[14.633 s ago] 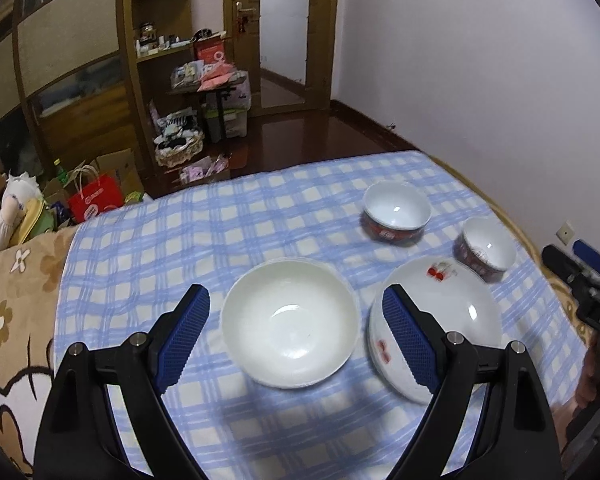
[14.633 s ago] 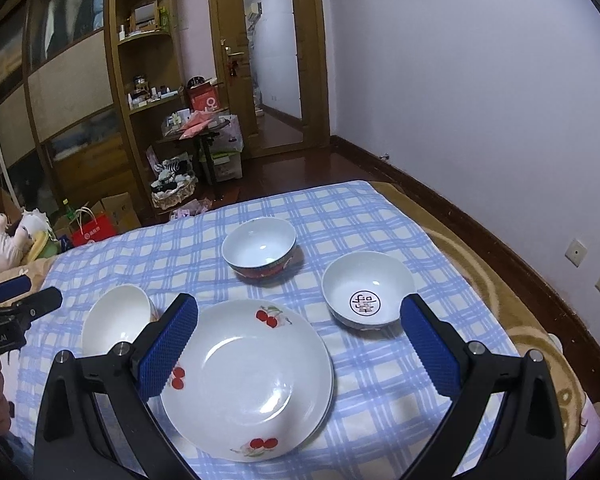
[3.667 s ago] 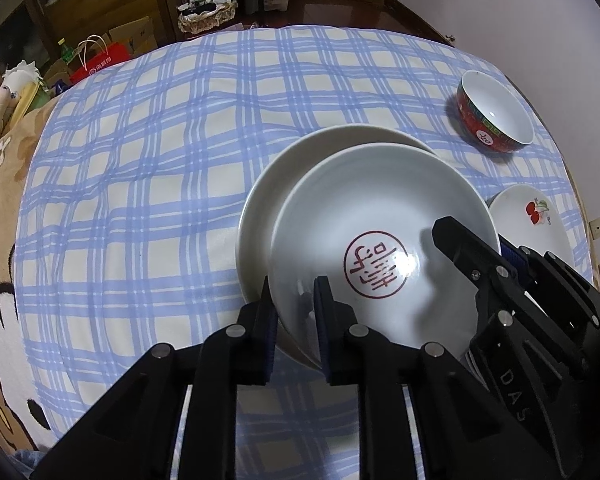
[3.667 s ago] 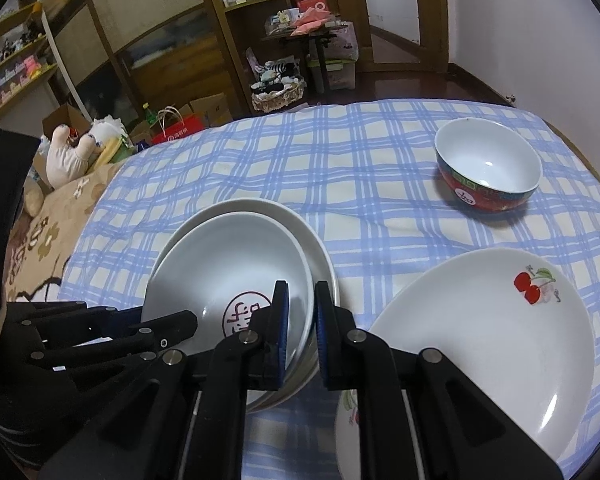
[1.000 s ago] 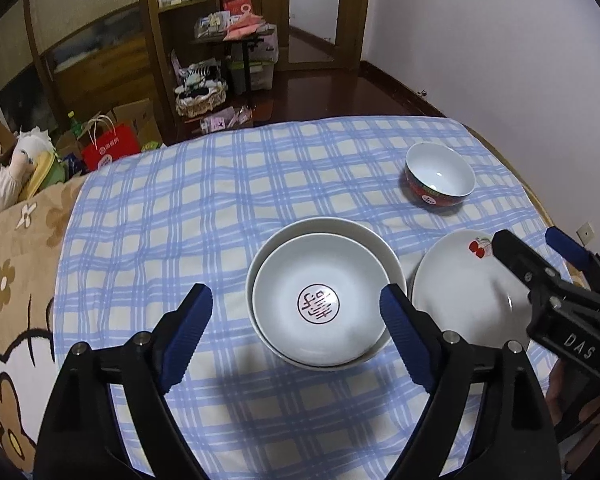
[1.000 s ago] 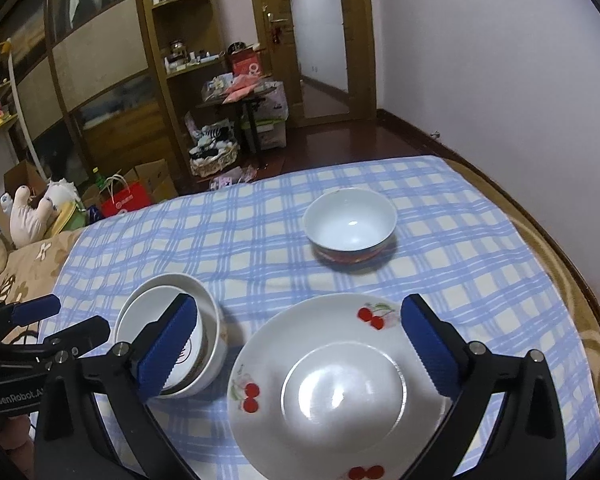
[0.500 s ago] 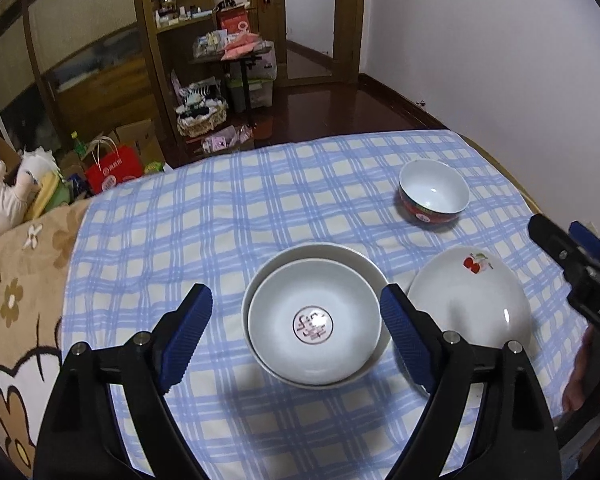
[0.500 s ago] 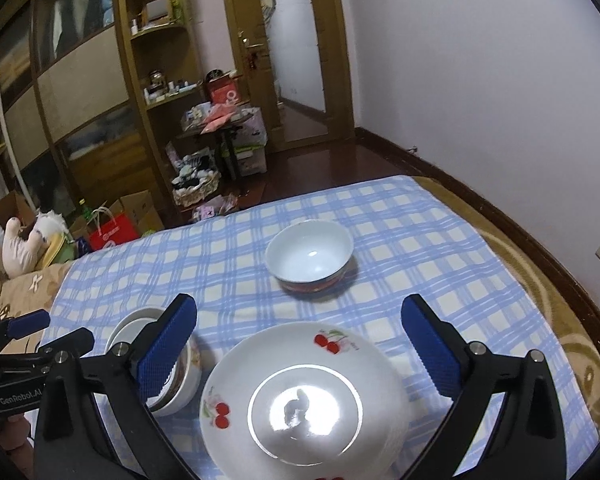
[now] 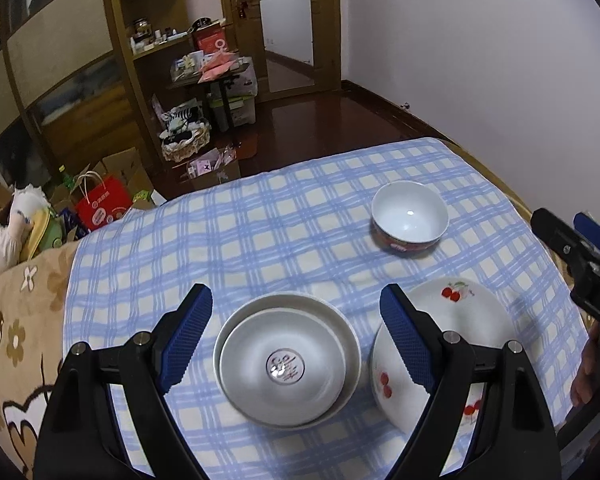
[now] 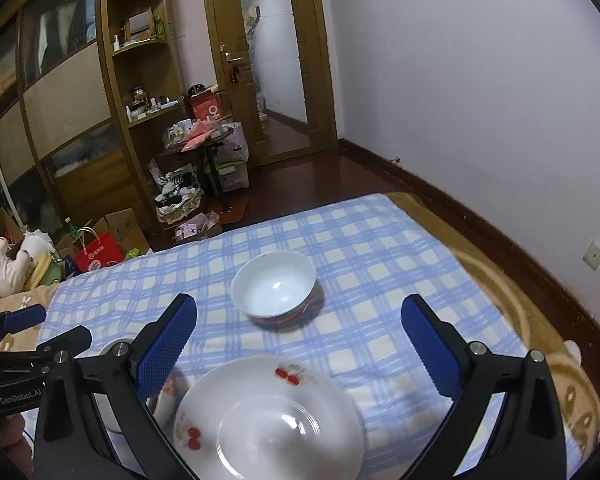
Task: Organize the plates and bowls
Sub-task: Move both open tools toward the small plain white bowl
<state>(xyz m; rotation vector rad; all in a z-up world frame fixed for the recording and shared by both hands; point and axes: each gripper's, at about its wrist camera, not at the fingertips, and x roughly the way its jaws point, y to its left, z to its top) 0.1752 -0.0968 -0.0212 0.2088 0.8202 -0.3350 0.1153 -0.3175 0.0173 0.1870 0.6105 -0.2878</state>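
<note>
The work surface is a round table covered by a blue checked cloth [image 9: 260, 232]. Three groups of crockery stand on it.

1. Cherry plate [image 10: 268, 420]: the largest piece, at the near right of the table, directly below the right gripper [image 10: 300, 344]. In the left wrist view it sits just beside the nested bowls, with a narrow strip of cloth between them.
2. Nested bowls [image 9: 288, 360]: a bowl with a red seal mark in its base sits inside a wider plain white bowl. The pair lies between the fingers of the left gripper [image 9: 296, 336], which hovers above it.
3. Red-banded bowl [image 10: 276, 288]: stands alone toward the far side, upright, well apart from the other pieces.

Gripper state: both grippers are spread wide and carry nothing.

Step in hand, as judged: collect the red-banded bowl and add it to the nested bowls.

Procedure:
- Use the right gripper, since the bowl lies straight ahead of it.
- Pass over the cherry plate without touching it.
- Straddle the near rim, one finger inside and one outside, and close firmly; glazed ceramic is probably slippery.
- Lift level, centre over the seal mark, and lower gently.
- Keep the left gripper clear of the stack, or use it to steady the outer bowl.
</note>
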